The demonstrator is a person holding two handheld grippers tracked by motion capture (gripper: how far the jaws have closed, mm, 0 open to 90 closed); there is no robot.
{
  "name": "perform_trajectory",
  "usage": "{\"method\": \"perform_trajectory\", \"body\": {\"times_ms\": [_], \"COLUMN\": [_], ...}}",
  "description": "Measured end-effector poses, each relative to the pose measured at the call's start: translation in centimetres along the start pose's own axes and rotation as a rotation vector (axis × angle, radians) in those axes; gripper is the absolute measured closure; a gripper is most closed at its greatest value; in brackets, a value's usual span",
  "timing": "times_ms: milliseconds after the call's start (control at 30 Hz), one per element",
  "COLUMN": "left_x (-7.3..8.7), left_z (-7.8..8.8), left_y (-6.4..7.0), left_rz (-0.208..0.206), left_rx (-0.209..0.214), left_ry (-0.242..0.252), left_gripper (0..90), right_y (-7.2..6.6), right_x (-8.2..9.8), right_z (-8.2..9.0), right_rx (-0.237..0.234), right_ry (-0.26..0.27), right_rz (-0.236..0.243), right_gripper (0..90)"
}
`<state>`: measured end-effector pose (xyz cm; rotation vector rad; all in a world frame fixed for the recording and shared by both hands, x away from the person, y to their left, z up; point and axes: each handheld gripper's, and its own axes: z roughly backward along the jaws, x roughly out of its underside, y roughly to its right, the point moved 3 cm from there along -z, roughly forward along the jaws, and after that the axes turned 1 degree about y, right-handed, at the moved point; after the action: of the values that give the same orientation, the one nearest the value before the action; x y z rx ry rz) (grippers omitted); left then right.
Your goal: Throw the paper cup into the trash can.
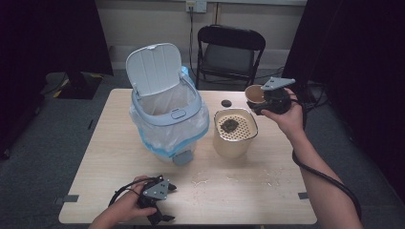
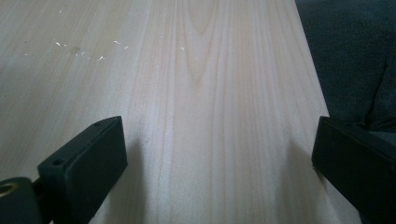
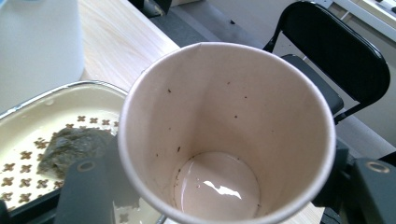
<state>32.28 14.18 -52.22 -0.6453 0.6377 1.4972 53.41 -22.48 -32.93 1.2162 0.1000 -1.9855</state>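
My right gripper [image 1: 261,102] is shut on a paper cup [image 1: 254,94], held in the air just behind the cream container [image 1: 234,143]. In the right gripper view the cup [image 3: 224,130] sits between the two black jaws of my right gripper [image 3: 229,186], with a little pale liquid pooled at its bottom. The container's perforated strainer top carries a dark wet tea bag [image 1: 229,125], and that tea bag [image 3: 74,147] lies below and left of the cup. My left gripper [image 1: 168,202] rests on the table near the front edge, and the jaws of my left gripper [image 2: 219,163] stand open over bare wood.
A pale blue bin [image 1: 167,119] with a plastic liner and raised lid [image 1: 155,67] stands left of the container. A small black cap [image 1: 226,102] lies behind it. Spilled specks [image 1: 205,181] dot the table front. A black folding chair [image 1: 229,52] stands beyond the far edge.
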Motion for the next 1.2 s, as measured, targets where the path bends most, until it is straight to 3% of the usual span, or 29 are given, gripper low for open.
{"method": "perform_trajectory", "body": {"times_ms": [433, 600, 1200], "left_x": [0.0, 0.0, 0.0], "left_z": [0.0, 0.0, -0.1], "left_y": [0.0, 0.0, 0.1], "left_rz": [-0.001, -0.001, 0.007], "left_rx": [0.000, 0.002, 0.002], "left_ry": [-0.001, 0.001, 0.005], "left_gripper": [2.3, 2.3, 2.1], "right_y": [-1.2, -1.4, -2.6], "right_x": [-1.8, -2.4, -5.1], "right_z": [-0.2, 0.0, 0.4], "right_rx": [-0.065, -0.106, -0.176], "right_ry": [0.031, 0.060, 0.072], "right_rz": [-0.049, -0.094, -0.095], "right_gripper": [30.0, 29.8, 29.7]}}
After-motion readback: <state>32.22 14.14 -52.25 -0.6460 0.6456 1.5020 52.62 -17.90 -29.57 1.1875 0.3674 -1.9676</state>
